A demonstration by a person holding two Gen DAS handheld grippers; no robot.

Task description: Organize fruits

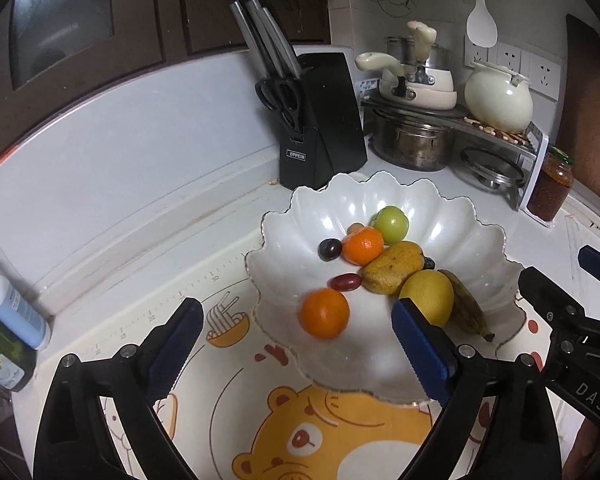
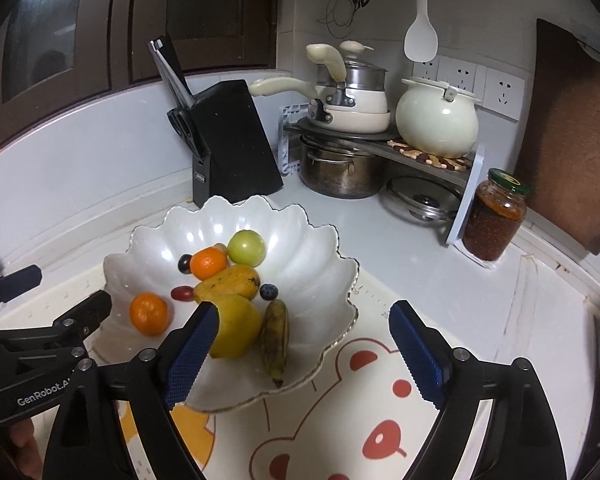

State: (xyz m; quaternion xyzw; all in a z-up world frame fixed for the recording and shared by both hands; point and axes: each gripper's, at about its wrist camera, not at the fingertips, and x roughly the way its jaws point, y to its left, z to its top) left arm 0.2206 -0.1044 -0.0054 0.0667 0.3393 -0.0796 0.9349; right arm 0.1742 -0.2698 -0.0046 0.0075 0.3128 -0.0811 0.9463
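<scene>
- Inside the scalloped white bowl (image 1: 480,236) every fruit sits: oranges, mango, lemon (image 2: 236,326), banana (image 2: 275,338).
- Left gripper (image 1: 296,340) spread, empty, before the near orange (image 1: 324,313).
- Right gripper (image 2: 300,352) spread, empty; banana's long axis points toward it.

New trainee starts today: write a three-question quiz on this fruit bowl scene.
1. True or false: the left gripper holds an orange.
2. How many oranges lie in the white bowl?
3. Which fruit lies beside the banana: A) green fruit B) yellow lemon C) dark grape?

Key: 1. False, both it and the right gripper are open and empty. 2. Two. 3. B.
</scene>
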